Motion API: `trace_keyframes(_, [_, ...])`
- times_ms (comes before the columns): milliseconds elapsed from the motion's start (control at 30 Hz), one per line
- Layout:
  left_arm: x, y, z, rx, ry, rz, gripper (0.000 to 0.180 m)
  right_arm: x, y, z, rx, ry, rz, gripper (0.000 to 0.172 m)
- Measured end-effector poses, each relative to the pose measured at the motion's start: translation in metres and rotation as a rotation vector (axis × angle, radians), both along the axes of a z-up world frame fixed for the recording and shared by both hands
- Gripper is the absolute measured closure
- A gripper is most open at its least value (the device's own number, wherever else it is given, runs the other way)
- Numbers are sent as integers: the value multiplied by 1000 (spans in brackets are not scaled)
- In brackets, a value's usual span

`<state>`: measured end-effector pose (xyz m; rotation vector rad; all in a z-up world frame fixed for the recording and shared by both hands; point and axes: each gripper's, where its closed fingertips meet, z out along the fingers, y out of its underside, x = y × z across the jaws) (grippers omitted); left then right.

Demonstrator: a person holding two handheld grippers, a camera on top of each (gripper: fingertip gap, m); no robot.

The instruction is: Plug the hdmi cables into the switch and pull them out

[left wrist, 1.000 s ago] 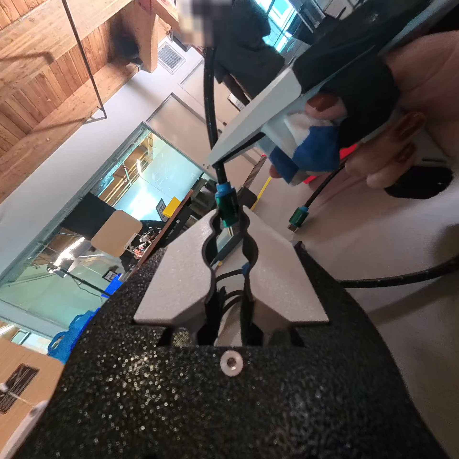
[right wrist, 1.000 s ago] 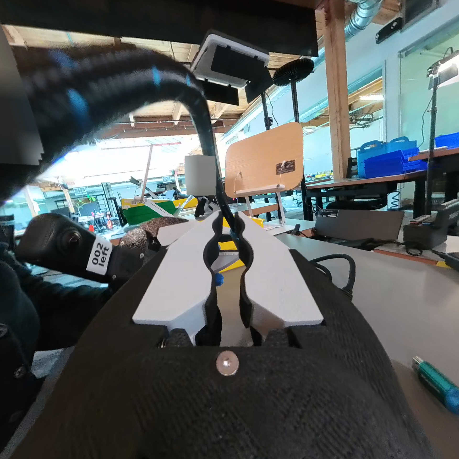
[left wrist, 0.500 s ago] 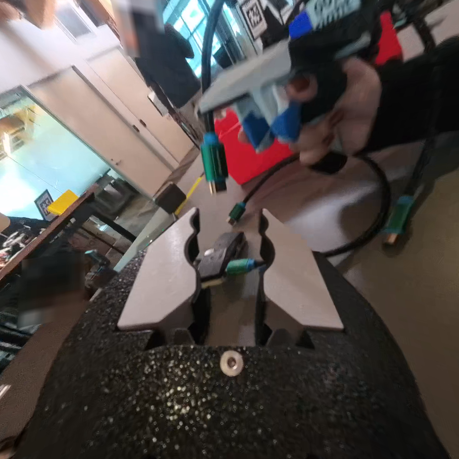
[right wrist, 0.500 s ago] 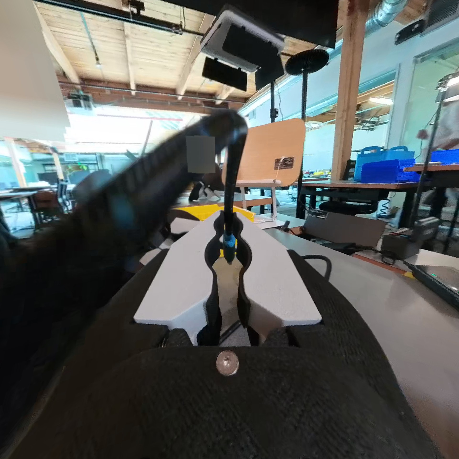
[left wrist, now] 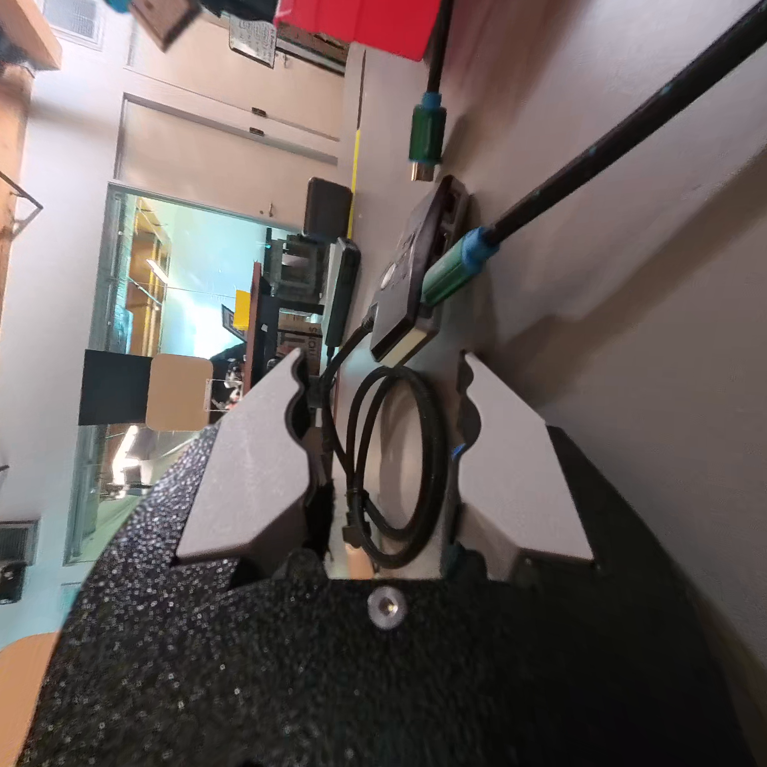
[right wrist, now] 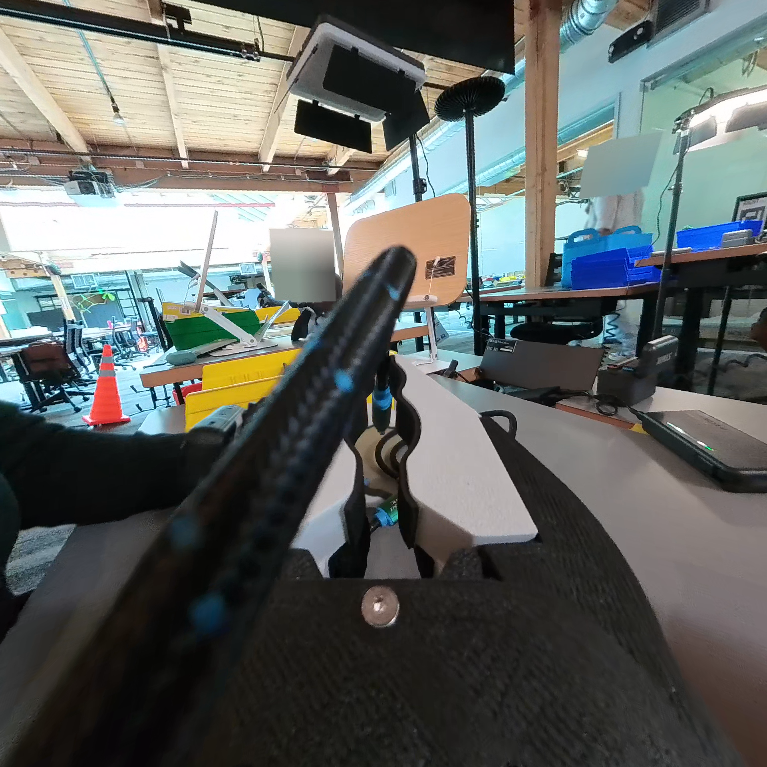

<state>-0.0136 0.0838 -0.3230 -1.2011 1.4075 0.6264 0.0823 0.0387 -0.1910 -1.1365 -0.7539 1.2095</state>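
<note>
In the left wrist view my left gripper (left wrist: 381,355) is open and holds nothing, just short of the black switch (left wrist: 409,286) lying on the grey table (left wrist: 622,290). One green HDMI plug (left wrist: 452,269) sits in the switch's side. Another green plug (left wrist: 425,137) lies loose beyond it. A thin black cable coil (left wrist: 394,465) lies between my open fingers. My right gripper (right wrist: 379,373) is shut on a black HDMI cable just above its blue-collared plug (right wrist: 381,400), which hangs down; the cable's blurred length (right wrist: 290,456) hides the left finger. That plug's tip shows in the left view's top corner (left wrist: 166,20).
A black flat device (left wrist: 342,286) lies beside the switch and a red box (left wrist: 373,20) stands farther off. In the right wrist view a dark slab (right wrist: 705,444) and a grey box (right wrist: 539,365) sit on the table to the right. A sleeved arm (right wrist: 83,469) is at left. My hands' fingertips stand some 15 cm from each other.
My left gripper opened off the green plug, leaving it hanging from the right gripper, and swung down to face the switch. The right gripper stayed shut on the cable.
</note>
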Motion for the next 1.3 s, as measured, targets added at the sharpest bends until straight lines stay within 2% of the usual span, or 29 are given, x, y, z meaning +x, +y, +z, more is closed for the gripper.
trace_keyframes(33, [-1, 5, 0, 23, 27, 0, 111, 0, 0, 0, 0, -2, -1, 170])
trace_keyframes(267, [20, 18, -6, 145, 195, -88, 131, 4, 8, -6, 5, -36, -31, 170])
trace_keyframes(400, [31, 21, -5, 168, 196, -116, 143, 5, 10, -7, 17, -53, -43, 170])
trace_keyframes(467, [33, 23, -9, 157, 213, -112, 158, 5, 10, -7, 25, -55, -48, 170])
trace_keyframes(600, [35, 20, -10, 137, 207, -91, 159, 7, 12, -7, 42, -64, -71, 170])
trace_keyframes(767, [44, 3, -5, -32, 26, -127, 159, 12, 12, -2, 90, -80, -110, 171])
trace_keyframes(1033, [45, -4, 13, -326, -376, -173, 158, 12, 17, -8, 77, -96, -127, 171])
trace_keyframes(1133, [46, -7, 16, -426, -466, -205, 158, 10, 16, -10, 82, -110, -126, 170])
trace_keyframes(1300, [49, -9, 15, -509, -507, -229, 157, 3, 15, -21, 117, -198, -132, 170])
